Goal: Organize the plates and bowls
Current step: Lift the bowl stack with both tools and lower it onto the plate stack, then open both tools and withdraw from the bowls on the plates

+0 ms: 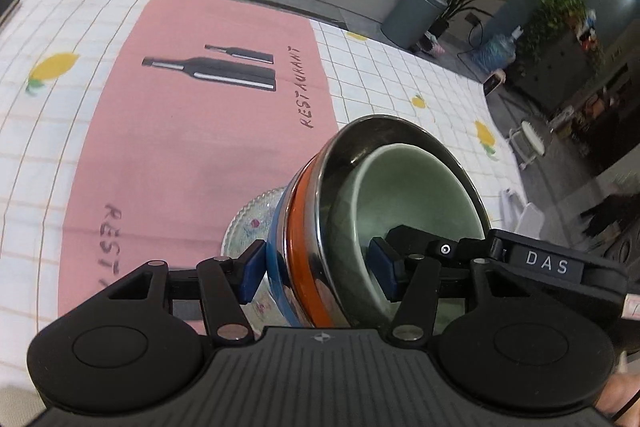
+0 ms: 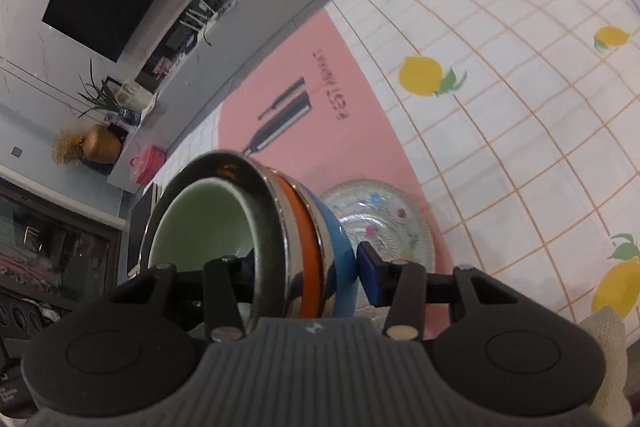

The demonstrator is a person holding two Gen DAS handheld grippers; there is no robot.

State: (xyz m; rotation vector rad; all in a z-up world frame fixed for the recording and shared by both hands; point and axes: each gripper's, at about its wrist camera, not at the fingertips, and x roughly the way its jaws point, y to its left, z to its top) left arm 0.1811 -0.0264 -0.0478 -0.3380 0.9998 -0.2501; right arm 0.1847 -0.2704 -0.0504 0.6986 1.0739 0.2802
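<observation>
Nested bowl stack (image 1: 360,211) tilted above pink placemat (image 1: 180,147) | left gripper (image 1: 316,269) and right gripper (image 2: 308,275) fingers clamp opposite rims, sharing its weight | glass plate (image 2: 384,223) underneath

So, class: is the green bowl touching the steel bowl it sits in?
Touching. In the left wrist view the green bowl lies tilted inside the steel bowl, its rim resting against the steel wall.

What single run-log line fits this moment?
left gripper: shut on bowl stack | right gripper: shut on bowl stack | glass plate: beneath
</observation>
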